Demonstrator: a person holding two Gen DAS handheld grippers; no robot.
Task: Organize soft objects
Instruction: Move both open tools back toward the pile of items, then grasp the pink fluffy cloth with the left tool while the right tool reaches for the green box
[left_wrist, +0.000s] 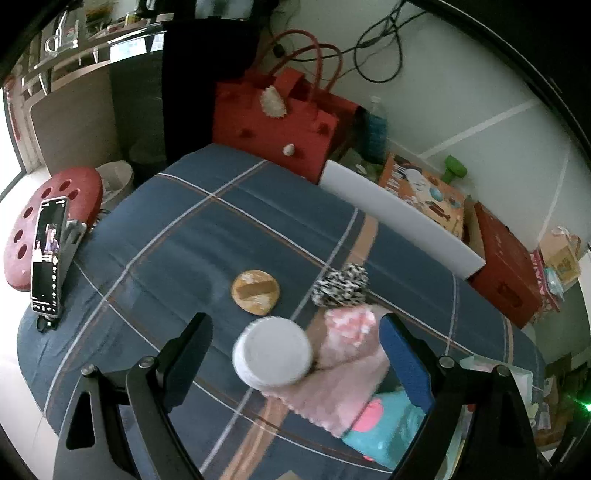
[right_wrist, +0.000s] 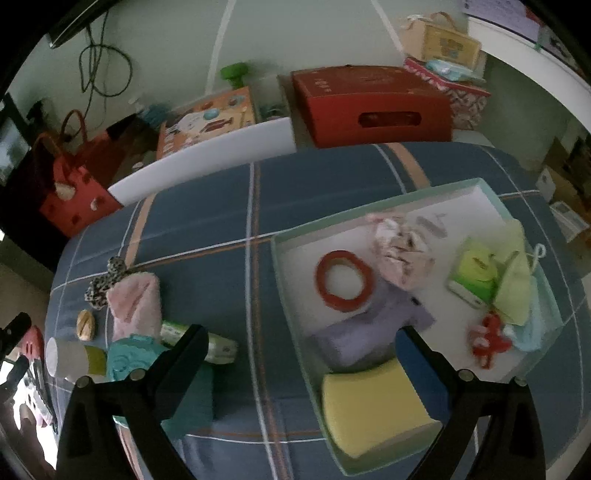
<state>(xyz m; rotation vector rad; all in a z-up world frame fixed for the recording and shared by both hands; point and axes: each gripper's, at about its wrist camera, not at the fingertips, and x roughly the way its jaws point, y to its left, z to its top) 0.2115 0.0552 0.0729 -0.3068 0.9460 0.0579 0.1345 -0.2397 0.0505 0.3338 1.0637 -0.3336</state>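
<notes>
Hovering over the blue checked table (left_wrist: 221, 229), the left gripper (left_wrist: 295, 354) has its jaws spread wide and empty, with a white-capped bottle (left_wrist: 273, 354) standing between them and a pink fluffy cloth (left_wrist: 351, 369) just beside the blue-padded jaw. A teal soft item (left_wrist: 384, 432) lies below that cloth, close to the same jaw, and a leopard-print scrunchie (left_wrist: 341, 286) sits beyond the jaws next to a round wooden coaster (left_wrist: 255, 291).

The right gripper (right_wrist: 303, 362) is also open and holds nothing; between its jaws lie the near edge of a pale green tray (right_wrist: 291, 295), a lavender cloth (right_wrist: 369, 332) and a yellow sponge (right_wrist: 373, 410). Further ahead in the tray are a red ring (right_wrist: 343, 280) and a pink bundle (right_wrist: 399, 251).

The chief risk appears to be on the left side: the hard bottle stands where the jaws would close, so a grab for the pink cloth could catch or topple the bottle instead. Both views are blurred, so aim may be off.
</notes>
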